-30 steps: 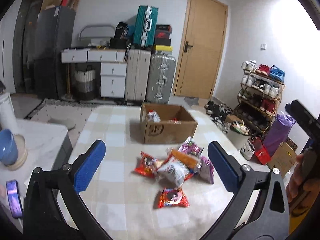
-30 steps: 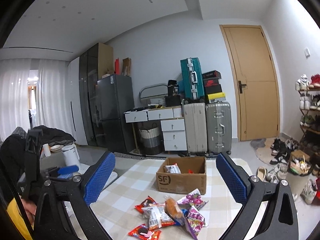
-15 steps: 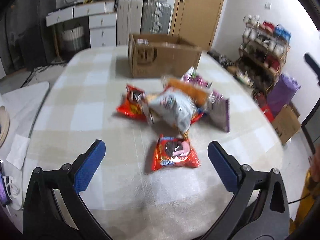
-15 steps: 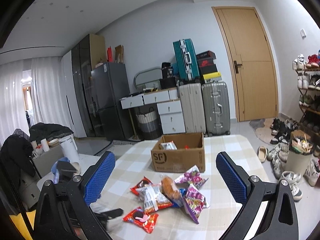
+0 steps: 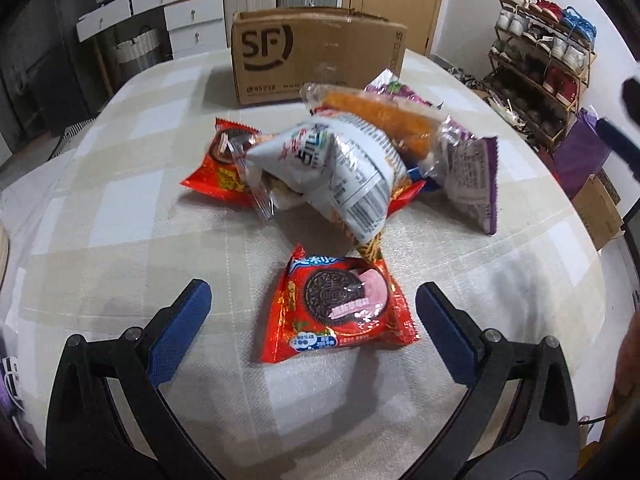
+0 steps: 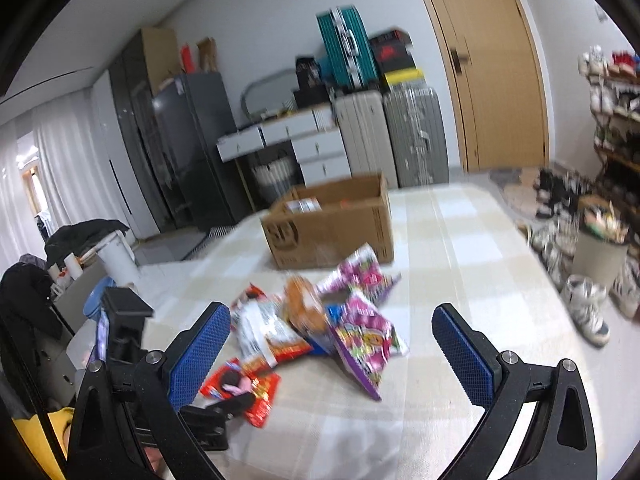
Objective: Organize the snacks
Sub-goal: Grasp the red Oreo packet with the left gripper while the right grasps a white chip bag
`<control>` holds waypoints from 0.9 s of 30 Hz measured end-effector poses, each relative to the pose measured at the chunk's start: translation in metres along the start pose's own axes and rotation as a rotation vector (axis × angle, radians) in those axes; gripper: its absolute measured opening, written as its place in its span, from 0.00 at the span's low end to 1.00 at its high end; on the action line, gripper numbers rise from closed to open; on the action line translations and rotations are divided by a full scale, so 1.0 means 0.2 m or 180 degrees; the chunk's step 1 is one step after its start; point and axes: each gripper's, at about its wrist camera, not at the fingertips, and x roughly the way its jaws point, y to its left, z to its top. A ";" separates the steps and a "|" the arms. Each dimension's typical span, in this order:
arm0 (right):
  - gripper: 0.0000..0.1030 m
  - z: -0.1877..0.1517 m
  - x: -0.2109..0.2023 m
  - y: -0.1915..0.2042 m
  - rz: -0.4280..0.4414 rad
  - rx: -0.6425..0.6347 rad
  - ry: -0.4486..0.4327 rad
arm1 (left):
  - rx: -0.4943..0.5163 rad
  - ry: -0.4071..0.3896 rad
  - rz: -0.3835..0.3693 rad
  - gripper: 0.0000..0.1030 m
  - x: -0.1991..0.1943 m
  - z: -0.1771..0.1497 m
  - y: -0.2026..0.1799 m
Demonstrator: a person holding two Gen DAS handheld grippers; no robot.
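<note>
My left tool [image 5: 312, 312] is wide apart and holds nothing. It hangs low over the tabletop [image 5: 100, 248], and the red cookie pack [image 5: 338, 312] lies flat right between its two blue fingers [image 5: 182, 332]. The fingers are not touching the pack yet. My right tool [image 6: 332, 348] is wide apart too, with nothing in it, and sits higher, looking at the snack pile [image 6: 320, 324].

I think my job now is to pick up the red cookie pack and put it in the cardboard box [image 5: 320, 58]. The box stands open at the far side of the tabletop, behind the pile. I can see something already inside it from the right view.

To do this well, I should go down until my fingers sit on both sides of the pack. The pack is thin and shiny, so it may slip. I should pinch it across the middle, where the cookies make it fat, not at the crinkly edge. I should squeeze softly so the cookies do not break.

The white bag [image 5: 332, 168] in the pile almost touches the top of the red pack. I should lift straight up so I do not drag it along. My right tool should stay out of the way.
</note>
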 end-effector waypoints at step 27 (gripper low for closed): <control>0.99 -0.06 0.64 0.37 0.0893 -0.0417 0.0834 | -0.0272 -0.0068 -0.0558 0.42 -0.04 -0.11 0.31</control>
